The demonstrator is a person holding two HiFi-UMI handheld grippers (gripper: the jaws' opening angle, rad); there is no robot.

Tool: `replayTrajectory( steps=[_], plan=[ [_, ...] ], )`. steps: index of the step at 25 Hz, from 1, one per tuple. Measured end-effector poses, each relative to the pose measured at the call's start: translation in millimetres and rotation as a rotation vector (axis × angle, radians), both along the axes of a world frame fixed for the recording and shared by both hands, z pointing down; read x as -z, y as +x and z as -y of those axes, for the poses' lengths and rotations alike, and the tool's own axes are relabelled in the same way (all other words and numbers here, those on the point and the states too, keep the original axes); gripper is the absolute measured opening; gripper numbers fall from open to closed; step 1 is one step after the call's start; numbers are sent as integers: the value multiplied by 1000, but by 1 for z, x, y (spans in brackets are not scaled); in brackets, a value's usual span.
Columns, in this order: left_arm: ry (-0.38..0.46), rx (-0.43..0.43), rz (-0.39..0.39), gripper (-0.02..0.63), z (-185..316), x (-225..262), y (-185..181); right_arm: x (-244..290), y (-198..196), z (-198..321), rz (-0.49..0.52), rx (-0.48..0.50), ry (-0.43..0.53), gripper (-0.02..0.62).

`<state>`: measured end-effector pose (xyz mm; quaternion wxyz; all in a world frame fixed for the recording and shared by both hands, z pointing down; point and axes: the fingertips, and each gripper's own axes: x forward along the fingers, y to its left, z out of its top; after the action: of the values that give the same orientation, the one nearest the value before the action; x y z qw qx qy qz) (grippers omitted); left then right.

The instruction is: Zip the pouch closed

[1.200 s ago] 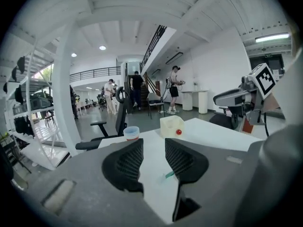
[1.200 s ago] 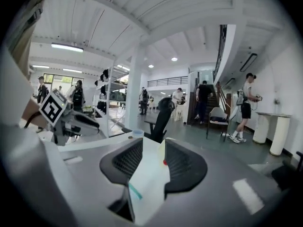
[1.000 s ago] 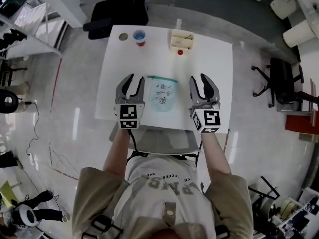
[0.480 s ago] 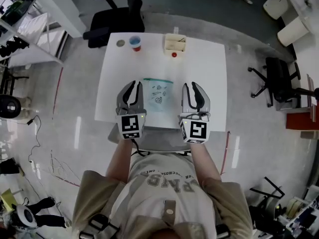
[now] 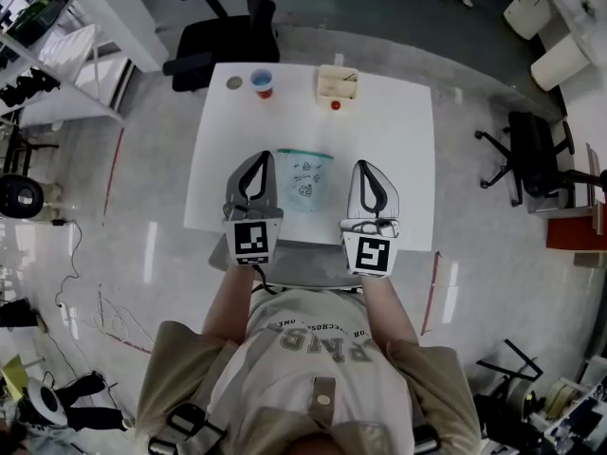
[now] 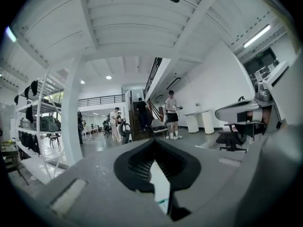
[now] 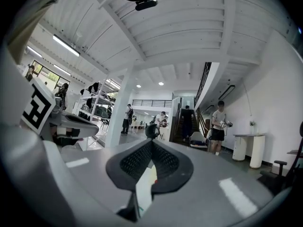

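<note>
Hovering shut and empty, the left gripper [image 5: 256, 159] and right gripper [image 5: 366, 167] flank the pouch [image 5: 303, 180] lying flat on the table [image 5: 408, 112]; descending with jaws together, they would likely shove it; neither could catch the slider.

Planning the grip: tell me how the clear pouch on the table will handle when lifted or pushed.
The pouch lies flat and see-through on the white table, so it is probably thin, light and floppy. Its smooth film may slide when pushed. Lifted by one edge, it would likely sag.
</note>
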<state>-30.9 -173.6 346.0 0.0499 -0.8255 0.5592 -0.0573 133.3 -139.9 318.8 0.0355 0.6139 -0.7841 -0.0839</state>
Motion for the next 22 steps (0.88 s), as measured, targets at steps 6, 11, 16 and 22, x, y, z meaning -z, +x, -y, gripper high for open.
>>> replayTrajectory(
  steps=[6, 11, 16, 22],
  plan=[
    [25, -5, -6, 12, 2, 6, -2, 2, 0, 2, -2, -8, 11, 2],
    [47, -20, -9, 12, 4, 14, 1, 11, -1, 5, 11, -21, 36, 2],
    [58, -31, -11, 12, 7, 18, 2, 12, -4, 7, 28, -23, 49, -2],
    [48, -33, -3, 12, 8, 13, 1, 12, -5, 10, 37, -23, 49, -2]
  ],
)
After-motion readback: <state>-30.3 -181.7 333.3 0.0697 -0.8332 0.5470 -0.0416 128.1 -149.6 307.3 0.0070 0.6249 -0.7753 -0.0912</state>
